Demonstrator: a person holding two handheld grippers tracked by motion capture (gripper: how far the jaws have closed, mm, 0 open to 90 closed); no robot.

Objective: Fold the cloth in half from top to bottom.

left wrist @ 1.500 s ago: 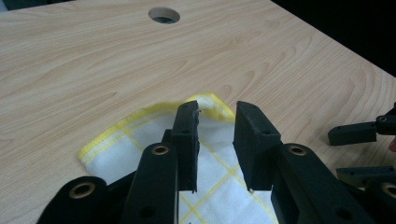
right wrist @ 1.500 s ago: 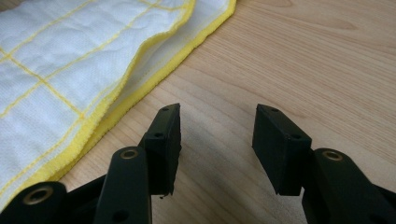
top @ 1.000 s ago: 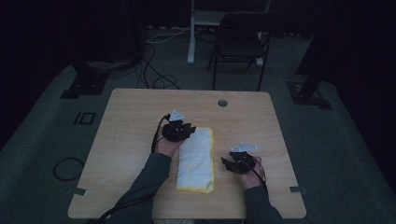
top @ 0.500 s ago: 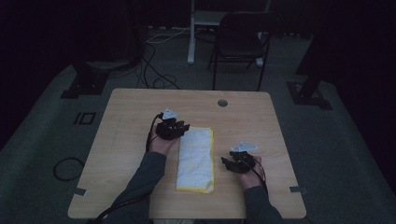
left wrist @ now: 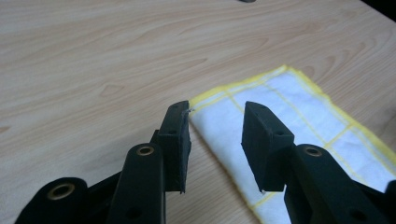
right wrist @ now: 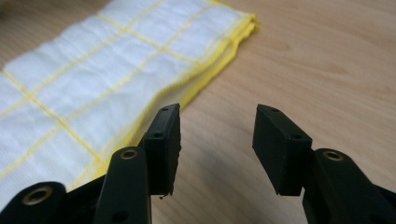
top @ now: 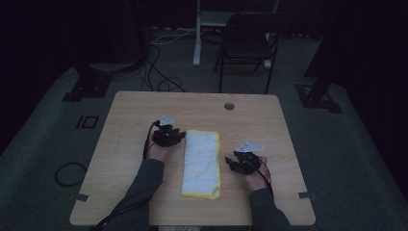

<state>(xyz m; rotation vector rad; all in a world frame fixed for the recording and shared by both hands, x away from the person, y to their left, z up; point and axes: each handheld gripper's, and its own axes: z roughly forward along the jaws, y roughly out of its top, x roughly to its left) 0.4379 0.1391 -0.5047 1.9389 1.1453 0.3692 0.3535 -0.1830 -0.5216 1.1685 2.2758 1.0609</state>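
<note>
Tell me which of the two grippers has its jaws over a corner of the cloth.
The left gripper: its open jaws straddle the far corner of the folded cloth. The right gripper is open over bare table beside the cloth's long yellow edge.

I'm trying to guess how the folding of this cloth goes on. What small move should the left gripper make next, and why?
Probably ease the left gripper forward and down onto the cloth's far corner, then shut. Its jaws stand open, straddling that yellow-edged corner without gripping it. The right gripper is also open, beside the cloth's long edge.

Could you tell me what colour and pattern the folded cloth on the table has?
The cloth is white with a yellow grid and edging, clearest in the right gripper view.
</note>
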